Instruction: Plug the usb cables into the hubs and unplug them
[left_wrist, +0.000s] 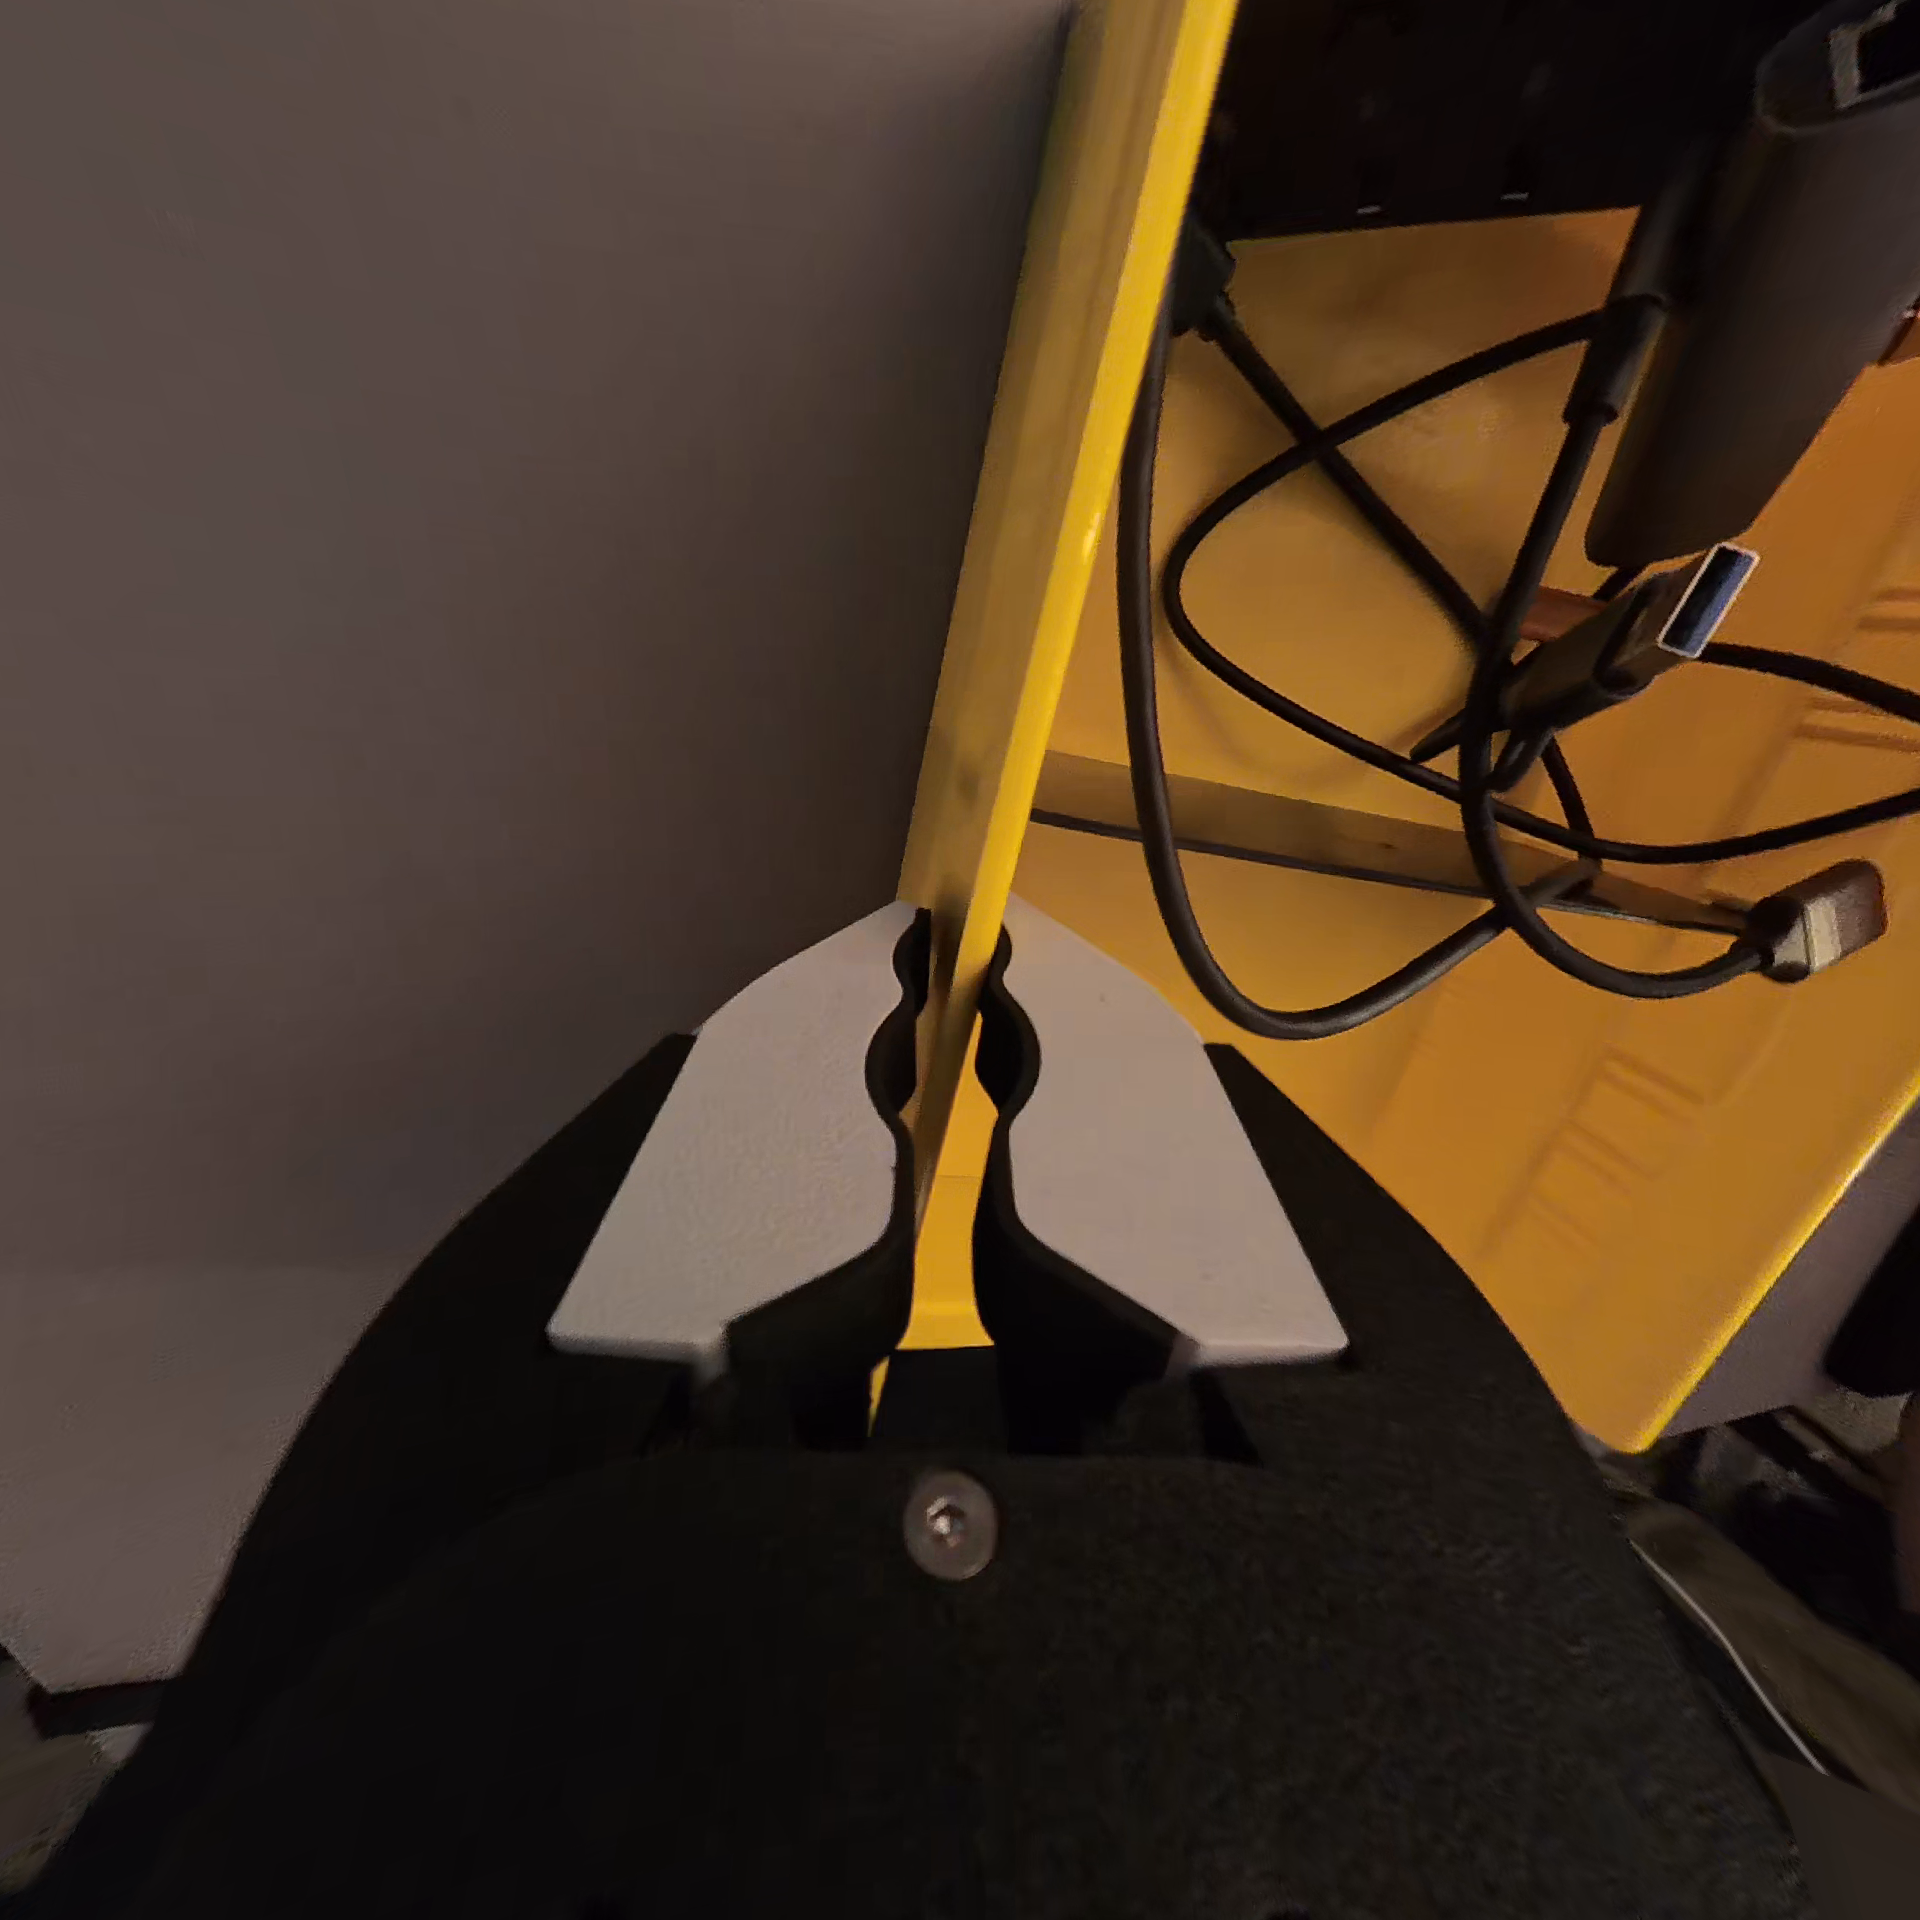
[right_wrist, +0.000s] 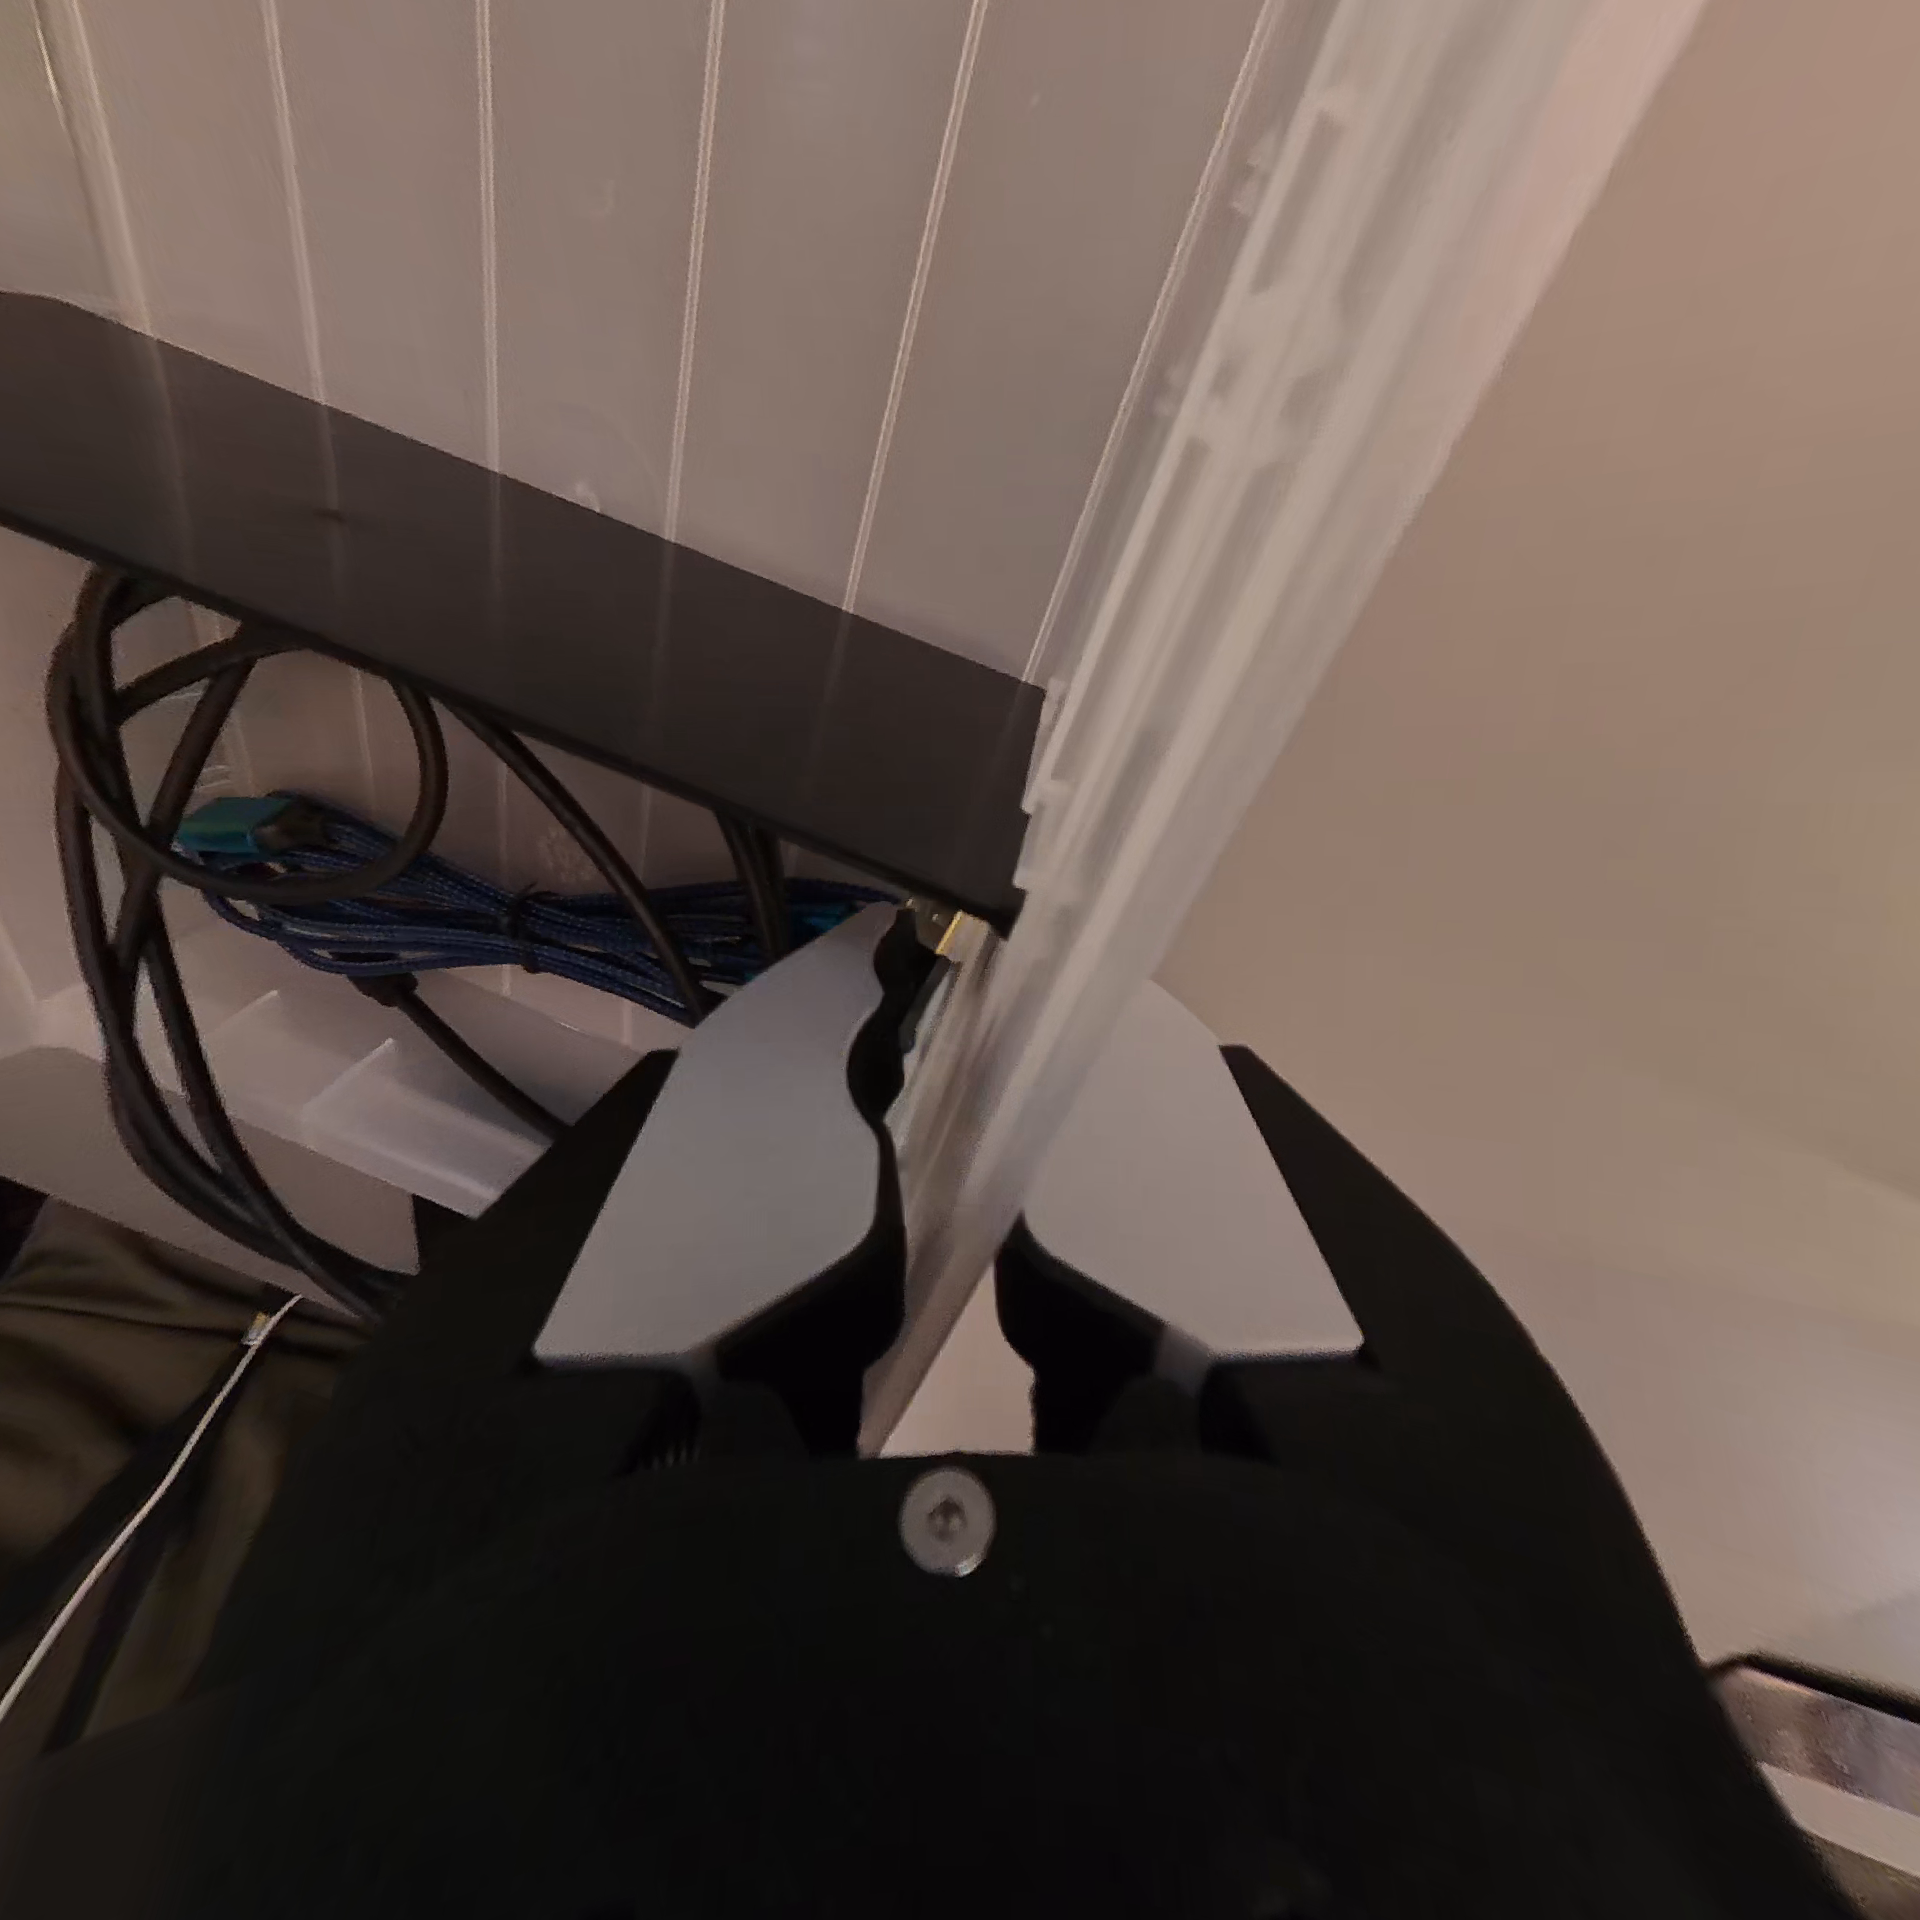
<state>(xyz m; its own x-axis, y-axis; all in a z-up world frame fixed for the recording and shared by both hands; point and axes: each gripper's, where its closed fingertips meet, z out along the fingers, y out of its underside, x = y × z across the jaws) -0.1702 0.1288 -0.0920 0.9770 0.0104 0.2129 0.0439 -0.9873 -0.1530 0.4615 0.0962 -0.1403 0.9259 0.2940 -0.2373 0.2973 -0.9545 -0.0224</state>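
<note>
Left wrist view, left gripper (left_wrist: 954, 935) clamping yellow tray rim (left_wrist: 1049, 582) (cables (left_wrist: 1174, 727) inside).

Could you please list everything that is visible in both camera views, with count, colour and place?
yellow bin: one, yellow, its wall clamped in the left gripper
hub: one, dark grey, upper right inside the yellow bin
black cables: several, black, looped in the yellow bin
USB plug: one, blue inside, below the hub, unplugged
clear bin: one, transparent, its rim clamped in the right gripper
blue cable bundle: one, blue, inside the clear bin
left gripper: grey fingers, shut
right gripper: grey fingers, shut
</note>
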